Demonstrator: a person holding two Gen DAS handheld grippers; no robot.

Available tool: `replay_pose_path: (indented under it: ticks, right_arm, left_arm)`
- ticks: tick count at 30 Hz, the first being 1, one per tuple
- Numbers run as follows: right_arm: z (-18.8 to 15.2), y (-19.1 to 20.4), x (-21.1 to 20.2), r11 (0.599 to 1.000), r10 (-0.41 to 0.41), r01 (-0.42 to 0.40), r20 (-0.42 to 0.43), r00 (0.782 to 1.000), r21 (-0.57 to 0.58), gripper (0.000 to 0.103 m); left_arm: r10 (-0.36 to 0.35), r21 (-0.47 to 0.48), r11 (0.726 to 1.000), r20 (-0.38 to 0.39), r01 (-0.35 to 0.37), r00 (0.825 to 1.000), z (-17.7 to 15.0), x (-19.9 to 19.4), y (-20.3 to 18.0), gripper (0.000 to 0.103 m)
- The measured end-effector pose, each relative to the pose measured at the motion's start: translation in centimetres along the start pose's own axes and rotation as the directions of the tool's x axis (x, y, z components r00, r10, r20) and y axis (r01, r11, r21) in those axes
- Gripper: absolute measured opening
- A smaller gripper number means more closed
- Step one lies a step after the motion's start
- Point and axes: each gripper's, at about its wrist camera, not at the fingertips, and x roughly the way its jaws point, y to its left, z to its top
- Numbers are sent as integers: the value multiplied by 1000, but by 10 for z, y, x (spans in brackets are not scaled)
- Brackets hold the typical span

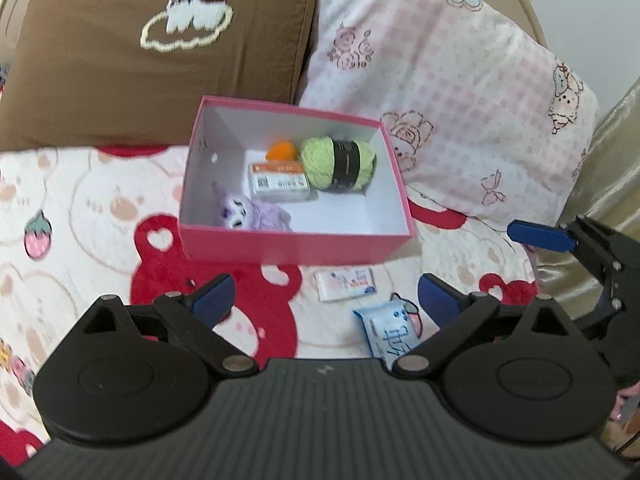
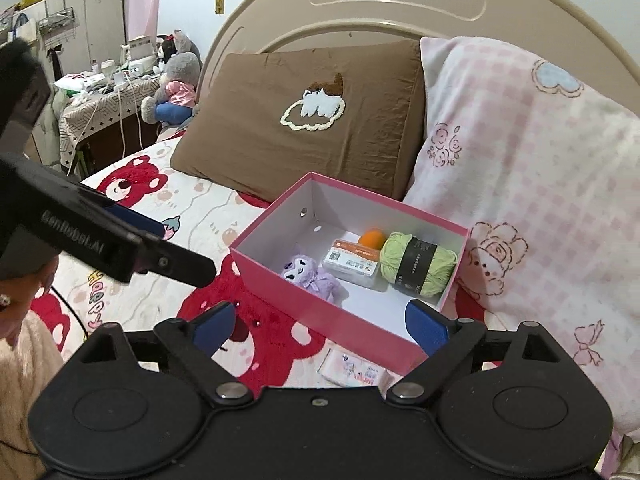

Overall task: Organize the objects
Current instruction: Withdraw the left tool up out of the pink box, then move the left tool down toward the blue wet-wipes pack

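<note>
Both the left gripper (image 1: 326, 294) and the right gripper (image 2: 320, 322) are hovering with fingers spread, gripping nothing. The pink box (image 1: 288, 246) is sitting on the bed (image 1: 80, 200), holding green yarn (image 1: 338, 164).

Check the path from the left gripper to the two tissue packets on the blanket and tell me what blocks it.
Nothing visible does. The left gripper is open and empty, and the white packet and blue packet lie on the blanket in front of the pink box, between its fingers.
</note>
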Motion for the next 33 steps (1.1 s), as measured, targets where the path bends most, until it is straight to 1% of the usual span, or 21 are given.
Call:
replay_pose_path:
  ticks: [2, 5, 8, 10, 11, 12, 16, 18, 21, 25, 27, 30, 33]
  right_arm:
    - [-9, 0, -4, 1000, 1, -1, 16, 1000, -7, 94]
    - [-20, -5, -12, 999, 43, -45, 71, 997, 18, 94]
    - [-28, -13, -21, 996, 61, -69, 121, 991, 63, 94]
    - [-30, -18, -22, 993, 60, -71, 122, 991, 94, 94]
    - [-32, -21, -22, 991, 56, -69, 115, 992, 115, 94]
    - [-34, -24, -20, 989, 55, -69, 104, 993, 132, 94]
    - [-46, -29, -9, 987, 65, -68, 24, 998, 145, 94]
    - [-53, -28, -5, 988, 45, -45, 1, 999, 145, 94]
    - [-65, -22, -2, 993, -8, 11, -27, 1000, 121, 94]
    - [-79, -14, 1, 998, -47, 50, -66, 997, 47, 94]
    - [-84, -12, 3, 997, -63, 66, -85, 994, 28, 94]
    - [-91, -11, 7, 998, -62, 65, -116, 991, 26, 94]
    - [-97, -9, 9, 998, -50, 55, -136, 989, 37, 94]
  left_arm:
    - [0, -5, 1000, -2, 0, 1000, -5, 3, -3, 99]
    - [-20, 29, 999, -20, 20, 1000, -9, 8, -8, 99]
    - [-1, 44, 999, 16, 1, 1000, -16, 8, -13, 99]
    - [-2, 27, 1000, 19, 1, 1000, -21, 14, -13, 99]
    - [-14, 13, 1000, 6, 14, 1000, -24, 19, -13, 99]
    - [-9, -4, 1000, -3, 9, 1000, -27, 24, -13, 99]
    - [38, 29, 999, -24, -38, 999, -40, 41, -18, 99]
    - [49, 38, 998, -32, -48, 998, -46, 47, -19, 99]
    - [46, 39, 998, -46, -44, 998, -53, 56, -19, 99]
    - [32, 12, 999, -68, -31, 997, -60, 65, -17, 99]
    - [36, 39, 999, -75, -33, 997, -64, 69, -21, 99]
    - [56, 67, 996, -79, -51, 995, -69, 74, -26, 99]
    - [47, 48, 998, -102, -43, 994, -73, 79, -26, 99]
